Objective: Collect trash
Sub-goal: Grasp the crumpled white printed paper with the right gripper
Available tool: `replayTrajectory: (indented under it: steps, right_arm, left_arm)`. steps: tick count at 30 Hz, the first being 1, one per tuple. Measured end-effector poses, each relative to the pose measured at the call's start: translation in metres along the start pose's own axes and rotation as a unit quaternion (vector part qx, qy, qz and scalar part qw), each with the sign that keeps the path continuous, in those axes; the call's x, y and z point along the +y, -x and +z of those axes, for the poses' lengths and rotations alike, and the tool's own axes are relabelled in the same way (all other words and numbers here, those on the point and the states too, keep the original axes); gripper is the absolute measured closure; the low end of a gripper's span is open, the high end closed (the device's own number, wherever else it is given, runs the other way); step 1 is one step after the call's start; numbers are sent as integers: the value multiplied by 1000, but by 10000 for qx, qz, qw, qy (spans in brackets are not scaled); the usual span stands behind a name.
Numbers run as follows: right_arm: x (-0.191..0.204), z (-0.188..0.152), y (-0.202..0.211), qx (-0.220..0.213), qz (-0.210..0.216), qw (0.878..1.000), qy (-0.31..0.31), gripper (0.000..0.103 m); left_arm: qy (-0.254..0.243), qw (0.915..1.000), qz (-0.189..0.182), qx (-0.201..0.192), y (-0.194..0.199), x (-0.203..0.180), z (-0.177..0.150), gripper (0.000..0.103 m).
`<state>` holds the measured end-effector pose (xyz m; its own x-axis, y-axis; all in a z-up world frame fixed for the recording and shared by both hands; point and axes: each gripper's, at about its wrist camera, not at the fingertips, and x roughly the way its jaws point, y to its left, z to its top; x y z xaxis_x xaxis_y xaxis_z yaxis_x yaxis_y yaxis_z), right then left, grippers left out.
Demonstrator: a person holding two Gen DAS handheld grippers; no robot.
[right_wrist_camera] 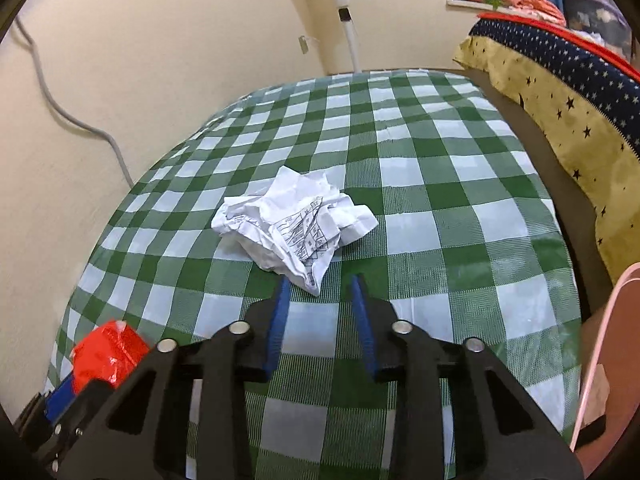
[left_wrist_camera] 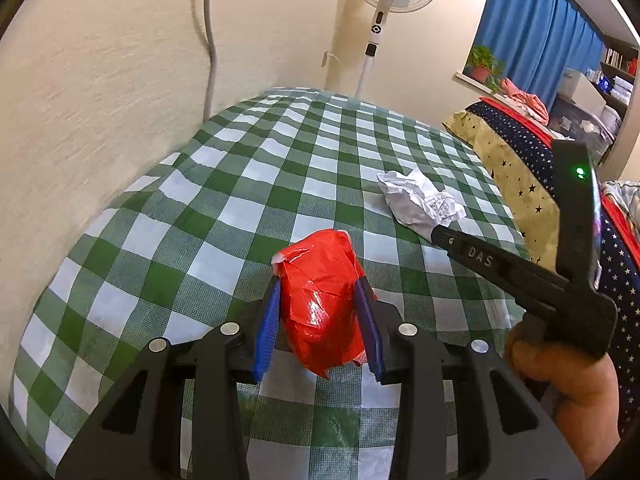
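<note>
A crumpled red wrapper (left_wrist_camera: 320,300) sits between the blue pads of my left gripper (left_wrist_camera: 318,282), which is shut on it just above the green-checked tablecloth (left_wrist_camera: 240,184). The same wrapper (right_wrist_camera: 108,356) shows at the lower left of the right wrist view. A crumpled white paper ball (right_wrist_camera: 296,220) with a printed drawing lies mid-table. My right gripper (right_wrist_camera: 319,282) is at its near edge; a corner of the paper lies between the fingertips, and the pads stand apart from it. In the left wrist view the right gripper (left_wrist_camera: 444,236) reaches the paper (left_wrist_camera: 416,200) from the right.
A wall with a grey cable (right_wrist_camera: 80,124) runs along the table's left side. A standing fan (left_wrist_camera: 380,20) stands behind the table. A star-patterned blanket (right_wrist_camera: 560,92) lies at the right. A pink rim (right_wrist_camera: 600,340) shows at the right edge. A hand (left_wrist_camera: 568,392) holds the right gripper.
</note>
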<state>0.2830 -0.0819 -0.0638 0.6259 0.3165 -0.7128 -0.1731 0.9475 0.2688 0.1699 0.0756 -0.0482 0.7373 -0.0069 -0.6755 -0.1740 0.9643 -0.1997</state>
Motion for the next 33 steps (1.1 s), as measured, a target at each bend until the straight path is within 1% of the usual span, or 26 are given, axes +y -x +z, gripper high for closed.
replayTrajectory:
  steps: [3, 4, 10, 16, 27, 33]
  right_arm:
    - [2, 1, -6, 130, 126, 9998, 48, 99]
    - [2, 1, -6, 129, 148, 9998, 51, 100]
    - [7, -3, 12, -18, 172, 9998, 139, 101]
    - [8, -8, 48, -199, 68, 9995, 255, 101]
    - [4, -35, 136, -581, -133, 9973, 420, 101]
    - [-2, -49, 184, -778, -209, 9960, 383, 101]
  left_arm:
    - [-22, 10000, 2, -2, 2, -1, 0, 67]
    - [-25, 10000, 5, -11, 3, -1, 1, 67]
    - [2, 10000, -11, -73, 12, -1, 2, 67]
    - [-22, 9999, -62, -150, 26, -5, 1, 67]
    - [-134, 9991, -194, -339, 65, -17, -8, 67]
    - [-242, 9980, -297, -495, 93, -29, -15, 67]
